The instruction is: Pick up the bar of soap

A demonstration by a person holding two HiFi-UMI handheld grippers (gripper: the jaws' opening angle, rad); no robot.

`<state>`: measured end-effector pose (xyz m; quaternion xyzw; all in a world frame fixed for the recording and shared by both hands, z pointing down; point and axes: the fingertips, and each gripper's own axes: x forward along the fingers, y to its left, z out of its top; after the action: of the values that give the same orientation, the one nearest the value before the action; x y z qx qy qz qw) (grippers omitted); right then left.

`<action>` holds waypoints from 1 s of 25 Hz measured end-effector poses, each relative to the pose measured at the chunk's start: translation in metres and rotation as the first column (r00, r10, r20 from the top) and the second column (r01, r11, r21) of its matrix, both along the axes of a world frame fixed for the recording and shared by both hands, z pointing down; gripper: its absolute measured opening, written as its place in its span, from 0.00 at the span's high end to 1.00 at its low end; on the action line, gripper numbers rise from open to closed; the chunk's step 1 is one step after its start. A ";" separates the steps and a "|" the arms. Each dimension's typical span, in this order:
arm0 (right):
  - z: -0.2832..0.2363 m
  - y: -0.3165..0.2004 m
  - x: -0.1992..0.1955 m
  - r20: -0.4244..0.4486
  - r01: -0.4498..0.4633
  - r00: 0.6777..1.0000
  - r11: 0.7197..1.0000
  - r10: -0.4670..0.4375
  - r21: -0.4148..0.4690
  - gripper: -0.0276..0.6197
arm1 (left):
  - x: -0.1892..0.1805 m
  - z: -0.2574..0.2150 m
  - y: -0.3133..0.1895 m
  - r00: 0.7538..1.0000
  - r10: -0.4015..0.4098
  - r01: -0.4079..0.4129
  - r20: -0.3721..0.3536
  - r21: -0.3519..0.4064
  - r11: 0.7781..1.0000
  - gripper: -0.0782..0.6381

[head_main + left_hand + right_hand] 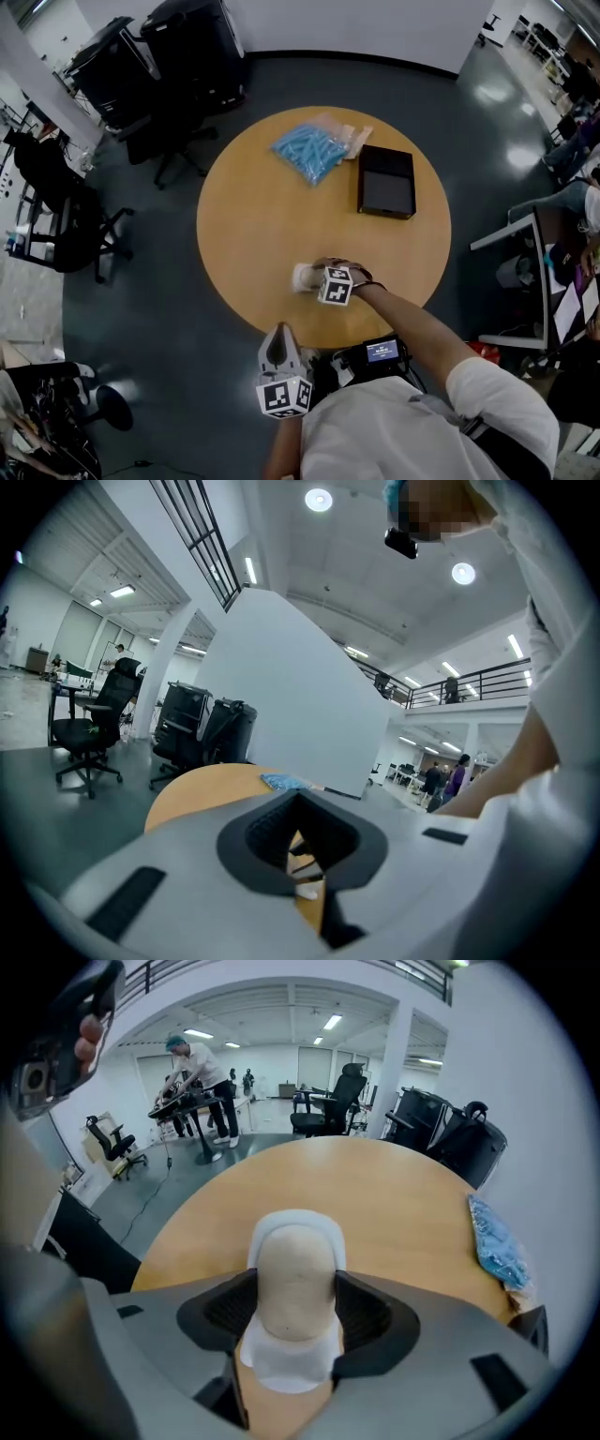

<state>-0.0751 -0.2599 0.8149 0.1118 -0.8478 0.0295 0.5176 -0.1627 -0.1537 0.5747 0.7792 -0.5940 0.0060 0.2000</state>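
Observation:
A tan bar of soap [294, 1274] lies on a white dish [284, 1370] near the front edge of the round wooden table [253, 216]. My right gripper [295, 1309] is open and straddles the bar, one ribbed pad close against each of its sides. In the head view the dish [302, 278] shows just left of the right gripper [317, 278], which hides the soap. My left gripper [278, 339] hovers off the table's near edge, pointing at the table. Its jaws meet at the tips [298, 803] with nothing between them.
A bag of blue pieces [309, 150] and a flat black box [385, 181] lie at the table's far side. Black office chairs [75, 216] stand on the floor to the left. A desk [525, 272] stands to the right.

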 end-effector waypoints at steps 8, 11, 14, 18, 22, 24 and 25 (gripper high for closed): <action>0.003 -0.003 -0.003 -0.009 0.036 0.999 0.999 -0.036 0.017 0.56 | -0.002 0.006 -0.004 1.000 -0.013 0.013 -0.014 -0.014 1.000 0.88; -0.013 0.001 -0.005 0.022 0.026 0.999 0.999 -0.027 0.034 0.56 | 0.000 -0.001 -0.006 1.000 -0.004 0.004 -0.008 0.001 1.000 0.88; -0.053 0.001 -0.001 0.160 -0.069 0.986 0.993 0.054 0.092 0.56 | 0.002 -0.007 -0.007 1.000 0.003 -0.003 -0.004 0.019 1.000 0.88; -0.158 0.006 0.024 0.529 -0.367 0.818 0.914 0.228 0.173 0.56 | 0.006 -0.018 -0.011 1.000 0.008 -0.009 0.006 0.056 0.998 0.88; -0.252 0.032 0.078 0.785 -0.681 0.510 0.722 0.351 0.120 0.56 | 0.015 -0.033 -0.016 1.000 0.010 -0.011 0.005 0.095 0.995 0.88; -0.266 0.050 0.104 0.832 -0.769 0.374 0.638 0.409 0.032 0.56 | 0.022 -0.036 -0.018 1.000 0.022 -0.022 -0.003 0.100 0.995 0.88; -0.265 0.058 0.112 0.837 -0.789 0.328 0.614 0.438 -0.012 0.56 | 0.026 -0.037 -0.018 1.000 0.029 -0.028 -0.004 0.102 0.994 0.88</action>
<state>0.0368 -0.2022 0.5500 0.5111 -0.8537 0.0993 0.0096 -0.1371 -0.1717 0.5381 0.7967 -0.5819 -0.0236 0.1617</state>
